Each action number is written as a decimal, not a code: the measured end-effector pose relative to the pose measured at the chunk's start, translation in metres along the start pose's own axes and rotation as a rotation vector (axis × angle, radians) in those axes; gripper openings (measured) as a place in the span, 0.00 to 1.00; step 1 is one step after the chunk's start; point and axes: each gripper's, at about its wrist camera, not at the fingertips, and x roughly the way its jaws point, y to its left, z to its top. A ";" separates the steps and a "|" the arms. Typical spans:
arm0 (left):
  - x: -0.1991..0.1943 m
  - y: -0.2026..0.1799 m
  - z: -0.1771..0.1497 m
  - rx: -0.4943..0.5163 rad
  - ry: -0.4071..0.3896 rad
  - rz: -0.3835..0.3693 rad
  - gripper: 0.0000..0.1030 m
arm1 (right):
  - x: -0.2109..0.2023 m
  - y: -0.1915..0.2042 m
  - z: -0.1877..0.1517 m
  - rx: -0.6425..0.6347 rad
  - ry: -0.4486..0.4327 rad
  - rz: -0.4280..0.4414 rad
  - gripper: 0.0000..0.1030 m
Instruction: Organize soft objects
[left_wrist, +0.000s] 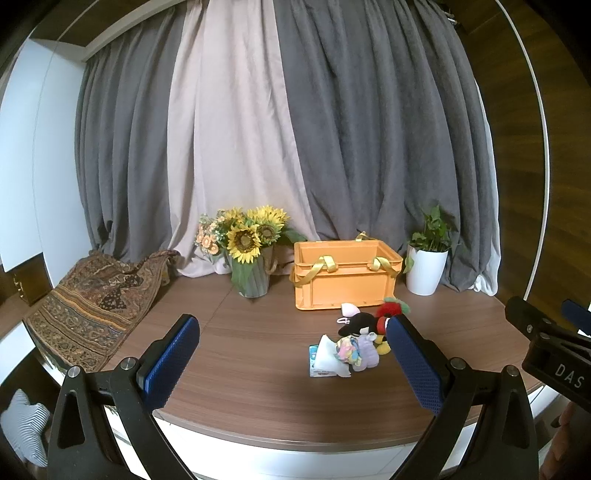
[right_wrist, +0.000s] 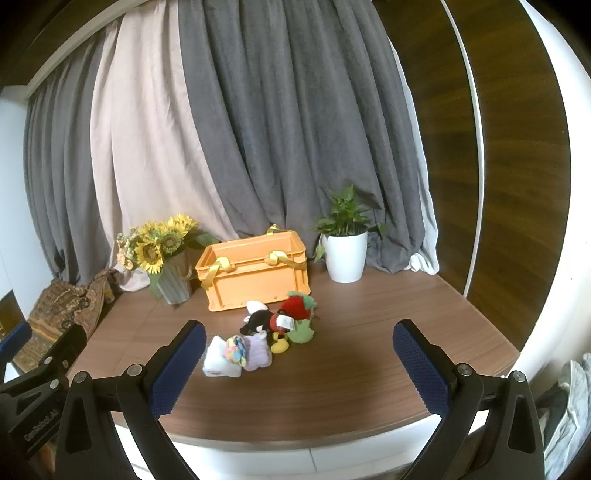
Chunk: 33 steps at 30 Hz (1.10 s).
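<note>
1. The left gripper (left_wrist: 293, 354) hangs over the near edge of the wooden table (left_wrist: 258, 398), fingers spread wide with nothing between them.
2. The right gripper (right_wrist: 299, 362) hovers the same way beside it, also wide open and empty.
3. The soft toys (right_wrist: 266, 332) lie in a small heap mid-table, ahead of both grippers and touching neither: a black plush mouse (right_wrist: 260, 319), a red strawberry plush (right_wrist: 297, 306), a lilac piece (right_wrist: 256, 352), and a white tissue pack (right_wrist: 218, 360).
4. From the left wrist view the heap (left_wrist: 354, 339) sits close to the right-hand finger's tip.
5. An orange crate (right_wrist: 255, 275) with yellow handles stands just behind the heap, open on top.
6. Sunflowers (right_wrist: 159, 243) and a potted plant (right_wrist: 345, 254) flank the crate.
</note>
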 end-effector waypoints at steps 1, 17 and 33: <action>0.000 0.000 0.000 0.000 0.000 -0.001 1.00 | 0.000 0.000 0.000 0.000 0.000 -0.001 1.00; 0.001 -0.002 -0.001 -0.001 -0.001 0.000 1.00 | 0.001 -0.001 -0.002 0.001 -0.001 -0.001 1.00; 0.002 -0.004 -0.004 -0.001 0.002 -0.003 1.00 | 0.001 0.000 -0.002 0.000 -0.001 -0.001 1.00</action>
